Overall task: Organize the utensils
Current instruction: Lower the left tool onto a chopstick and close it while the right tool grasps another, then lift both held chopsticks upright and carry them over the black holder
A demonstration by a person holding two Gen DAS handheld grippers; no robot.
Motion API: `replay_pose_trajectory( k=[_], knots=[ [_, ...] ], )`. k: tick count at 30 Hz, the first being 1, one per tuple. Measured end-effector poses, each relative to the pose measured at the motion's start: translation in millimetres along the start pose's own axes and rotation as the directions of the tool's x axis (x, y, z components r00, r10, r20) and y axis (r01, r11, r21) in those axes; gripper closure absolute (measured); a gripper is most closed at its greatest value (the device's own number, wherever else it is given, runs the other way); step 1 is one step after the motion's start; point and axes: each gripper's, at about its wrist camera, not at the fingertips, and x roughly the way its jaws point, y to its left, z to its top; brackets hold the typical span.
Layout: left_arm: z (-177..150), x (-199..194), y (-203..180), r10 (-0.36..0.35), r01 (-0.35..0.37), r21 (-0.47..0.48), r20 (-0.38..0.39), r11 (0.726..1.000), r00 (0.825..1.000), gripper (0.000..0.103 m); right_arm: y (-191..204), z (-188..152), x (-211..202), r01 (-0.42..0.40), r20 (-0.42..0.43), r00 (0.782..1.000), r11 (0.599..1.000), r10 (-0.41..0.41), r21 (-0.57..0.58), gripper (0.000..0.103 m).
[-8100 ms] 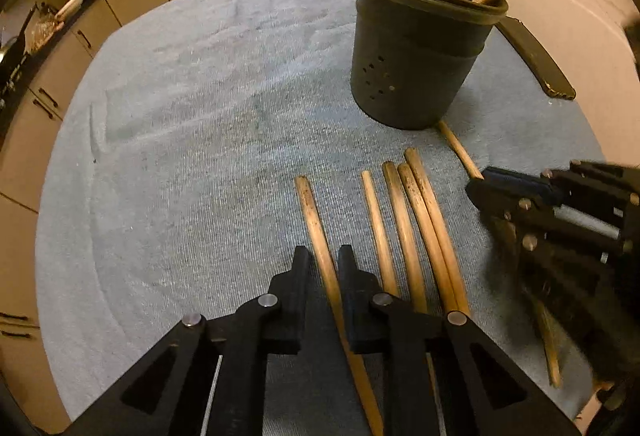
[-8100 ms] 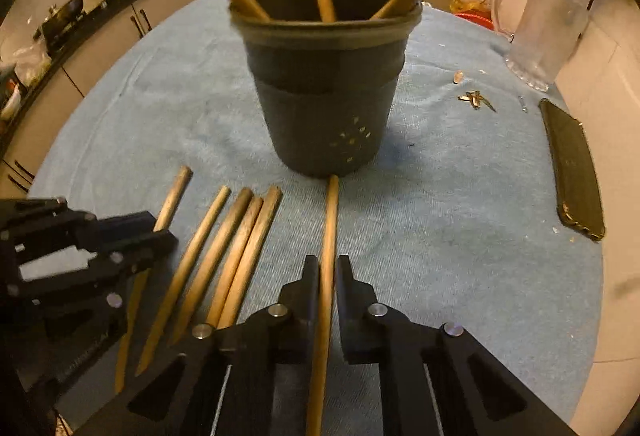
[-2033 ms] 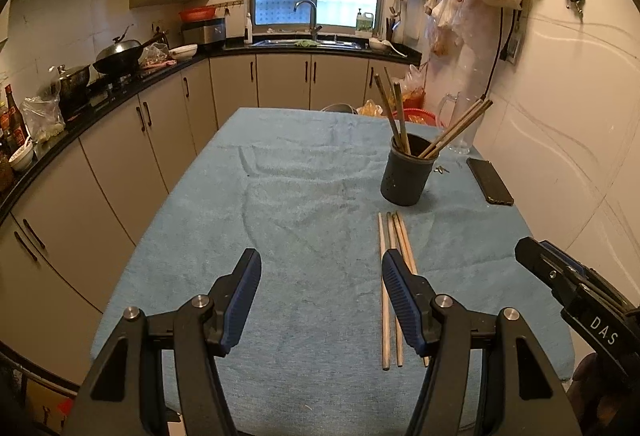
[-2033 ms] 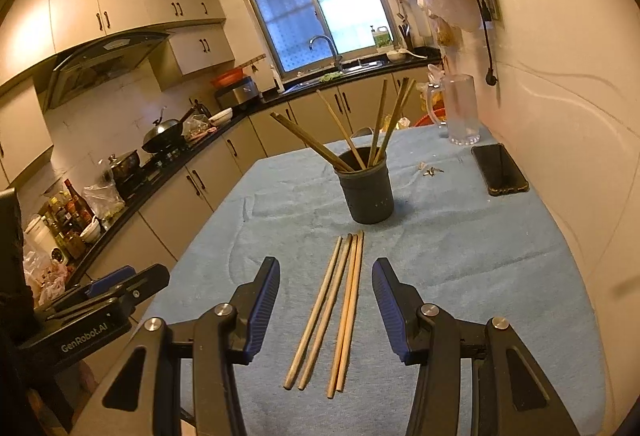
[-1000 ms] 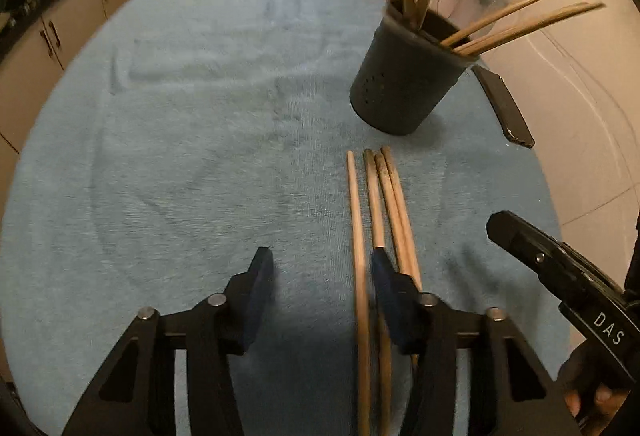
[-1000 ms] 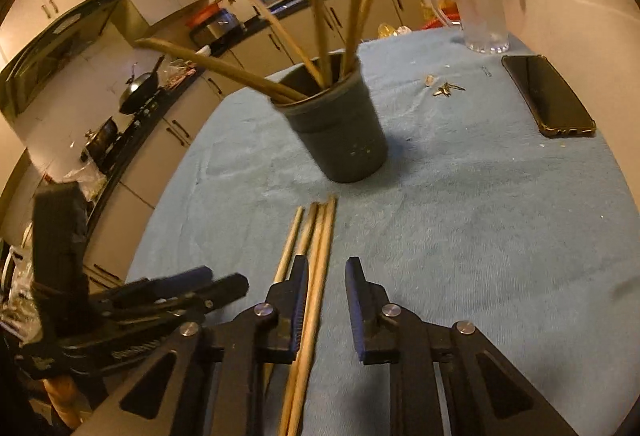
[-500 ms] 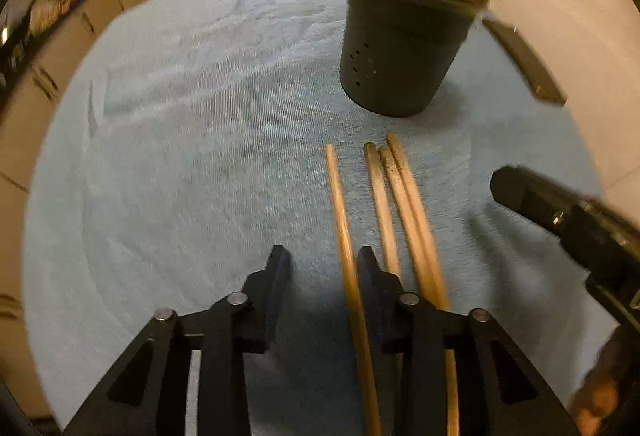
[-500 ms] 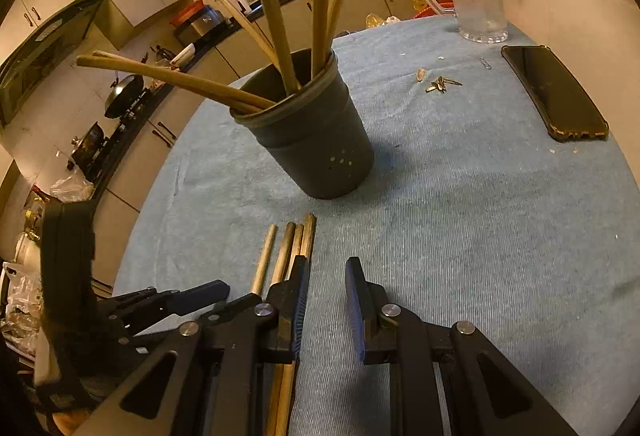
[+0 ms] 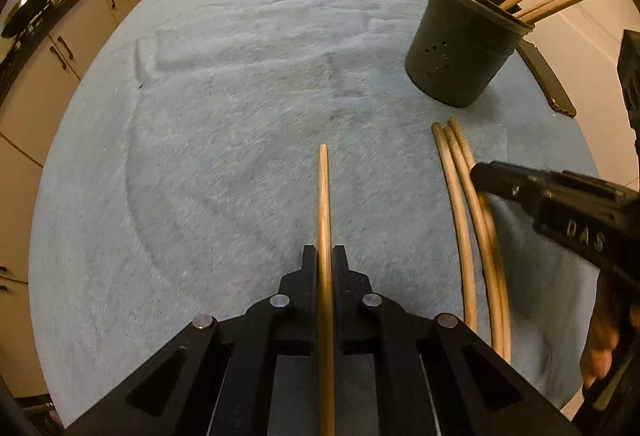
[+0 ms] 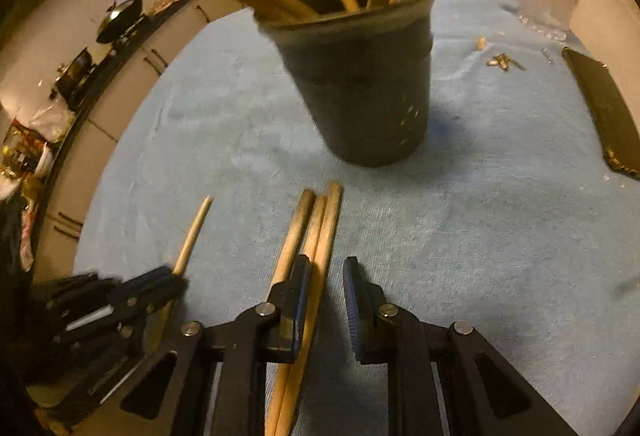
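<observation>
Left gripper [image 9: 325, 256]: matte black, two flat straight fingers on angular linkage arms, with silver round pivot screws in pairs and triangular cut-outs toward six o'clock. Right gripper [image 10: 326, 276]: same black build and silver screws; inner pads ribbed, dark blue. Its side, seen at three o'clock from the left wrist, bears pale lettering "DAS".
</observation>
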Motion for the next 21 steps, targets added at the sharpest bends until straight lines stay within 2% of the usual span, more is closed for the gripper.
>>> replay_pose_trajectory(
  k=[4,8,11,16,18,19,21],
  knots=[
    [-1,-2,7,-0.014,0.014,-0.01,0.01,1.0,1.0,0.095,-2,3,0,0.03,-0.004,1.0,0.999,-0.03,0.019,0.087],
    [-2,-2,7,0.001,-0.001,-0.018,0.007,1.0,1.0,0.095,11,5,3,0.089,-0.022,0.996,0.995,-0.09,-0.039,0.087],
    [10,2,6,0.007,-0.007,-0.022,0.001,1.0,1.0,0.095,16,9,6,0.102,-0.008,0.995,0.993,-0.103,-0.052,0.086],
    [24,10,-7,0.075,-0.076,0.046,0.034,0.996,0.997,0.095,28,13,10,0.143,-0.016,0.989,0.98,-0.146,-0.137,0.089],
    [27,11,-13,0.091,-0.095,0.07,0.064,0.993,0.994,0.096,27,11,11,0.135,-0.014,0.99,0.984,-0.137,-0.119,0.093],
    [28,10,-11,0.079,-0.085,0.068,0.079,0.994,0.994,0.096,23,10,9,0.123,-0.013,0.992,0.989,-0.125,-0.087,0.095],
    [30,7,-2,0.027,-0.028,0.008,0.089,1.0,0.996,0.097,12,4,-9,0.113,0.047,0.993,0.993,-0.111,-0.041,0.095]
  ],
)
